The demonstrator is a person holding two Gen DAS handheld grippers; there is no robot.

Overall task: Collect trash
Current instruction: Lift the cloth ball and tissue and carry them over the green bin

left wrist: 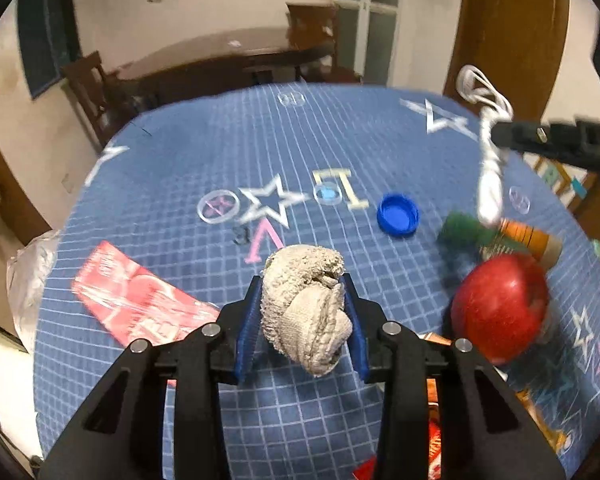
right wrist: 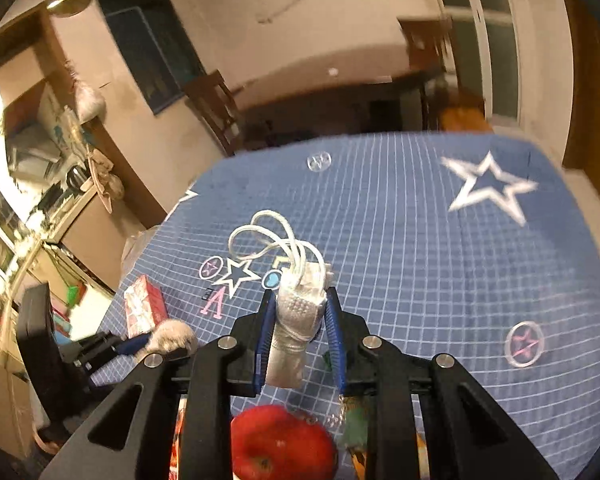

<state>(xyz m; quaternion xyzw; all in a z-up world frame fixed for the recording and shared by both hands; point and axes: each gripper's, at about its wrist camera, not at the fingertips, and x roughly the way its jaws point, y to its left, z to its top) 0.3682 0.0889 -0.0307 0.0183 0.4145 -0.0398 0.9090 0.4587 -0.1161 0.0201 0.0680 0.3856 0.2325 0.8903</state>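
Note:
My left gripper (left wrist: pixel 300 286) is shut on a crumpled beige cloth wad (left wrist: pixel 306 304) and holds it above the blue checked tablecloth (left wrist: pixel 220 136). My right gripper (right wrist: pixel 300 300) is shut on a folded white face mask (right wrist: pixel 296 320) with its ear loops (right wrist: pixel 268 236) sticking up; it also shows in the left wrist view (left wrist: pixel 490 168), hanging from the right gripper (left wrist: pixel 500 136). The left gripper and the cloth wad (right wrist: pixel 174 338) show at the lower left of the right wrist view.
On the table lie a red apple (left wrist: pixel 500 308), a blue bottle cap (left wrist: pixel 398 214), a red wrapper (left wrist: pixel 140 300), a green and orange item (left wrist: pixel 500 236) and clear round discs (left wrist: pixel 218 206). A white bag (left wrist: pixel 32 276) hangs at the left edge. Chairs stand beyond the table.

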